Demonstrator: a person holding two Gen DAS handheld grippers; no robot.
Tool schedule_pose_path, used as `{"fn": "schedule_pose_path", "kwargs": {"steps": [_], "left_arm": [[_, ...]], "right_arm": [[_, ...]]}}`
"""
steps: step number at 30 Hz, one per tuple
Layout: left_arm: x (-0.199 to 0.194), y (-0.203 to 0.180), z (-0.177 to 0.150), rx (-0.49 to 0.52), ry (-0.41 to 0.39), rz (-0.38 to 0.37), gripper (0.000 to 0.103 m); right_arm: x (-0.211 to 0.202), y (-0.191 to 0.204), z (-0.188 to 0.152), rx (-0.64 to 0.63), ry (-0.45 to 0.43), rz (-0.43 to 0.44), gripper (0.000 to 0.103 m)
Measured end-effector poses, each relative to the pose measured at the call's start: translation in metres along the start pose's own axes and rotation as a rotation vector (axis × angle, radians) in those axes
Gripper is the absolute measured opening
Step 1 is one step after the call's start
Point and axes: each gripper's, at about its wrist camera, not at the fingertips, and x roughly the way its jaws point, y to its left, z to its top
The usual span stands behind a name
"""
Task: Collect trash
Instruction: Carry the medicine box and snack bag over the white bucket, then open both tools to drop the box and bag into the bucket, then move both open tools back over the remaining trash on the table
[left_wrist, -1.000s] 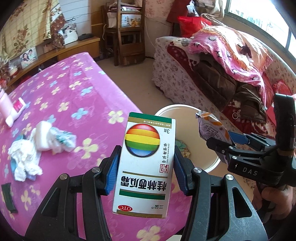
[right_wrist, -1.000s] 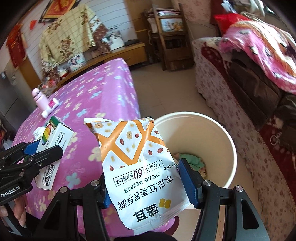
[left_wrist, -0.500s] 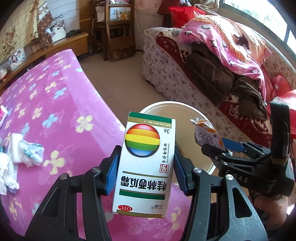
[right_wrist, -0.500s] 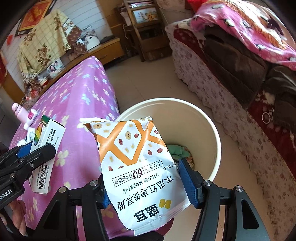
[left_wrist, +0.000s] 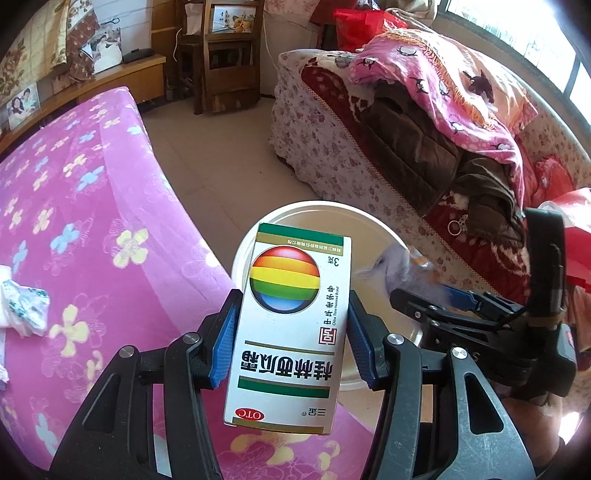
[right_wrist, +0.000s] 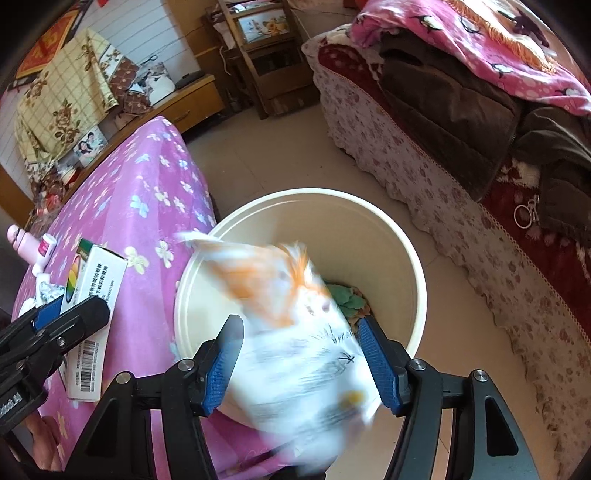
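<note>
My left gripper is shut on a white medicine box with a rainbow ball, held over the near rim of the cream bin. The box also shows in the right wrist view. My right gripper has its jaws spread, and the orange and white snack bag is motion-blurred between them, loose over the bin. In the left wrist view the bag is a blur at the right gripper's tip. Green trash lies in the bin.
A pink flowered table stands left of the bin with crumpled tissue on it. A pink bottle lies at its far end. A sofa with blankets stands right. A wooden chair is at the back.
Both grippers moved further over the bin. My right gripper's jaws have opened and the snack bag, held still before, is now blurred and slipping between them. The left still holds the box.
</note>
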Motion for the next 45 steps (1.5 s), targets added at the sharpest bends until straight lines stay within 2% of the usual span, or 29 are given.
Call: {"fn": "schedule_pose_path", "kwargs": {"steps": [3, 5, 6, 8, 10, 20, 27, 33, 45], "left_arm": [[0.002, 0.000, -0.001, -0.004, 0.009, -0.002, 0.053], [0.003, 0.001, -0.002, -0.010, 0.011, -0.003, 0.054], [0.003, 0.002, -0.002, -0.012, 0.011, -0.003, 0.055], [0.003, 0.003, -0.002, -0.023, 0.008, -0.017, 0.065], [0.000, 0.003, -0.002, -0.039, 0.000, -0.042, 0.068], [-0.010, -0.002, -0.003, -0.012, -0.019, -0.022, 0.068], [-0.021, 0.004, -0.008, -0.002, -0.039, 0.024, 0.068], [-0.031, 0.016, -0.015, -0.010, -0.046, 0.067, 0.068], [-0.063, 0.059, -0.034, -0.090, -0.077, 0.139, 0.068]], "right_arm": [[0.005, -0.006, 0.001, 0.039, 0.019, -0.002, 0.070], [0.005, -0.009, 0.001, 0.057, 0.022, 0.008, 0.070], [0.005, -0.009, 0.000, 0.058, 0.020, 0.006, 0.070], [0.004, -0.009, -0.001, 0.052, 0.023, 0.003, 0.070], [0.003, -0.009, -0.001, 0.055, 0.028, 0.008, 0.070], [-0.006, -0.002, -0.004, 0.038, 0.021, 0.020, 0.070], [-0.010, 0.006, -0.005, 0.025, 0.017, 0.030, 0.070], [-0.014, 0.022, -0.008, -0.004, 0.018, 0.042, 0.070], [-0.031, 0.067, -0.010, -0.081, -0.020, 0.070, 0.070]]}}
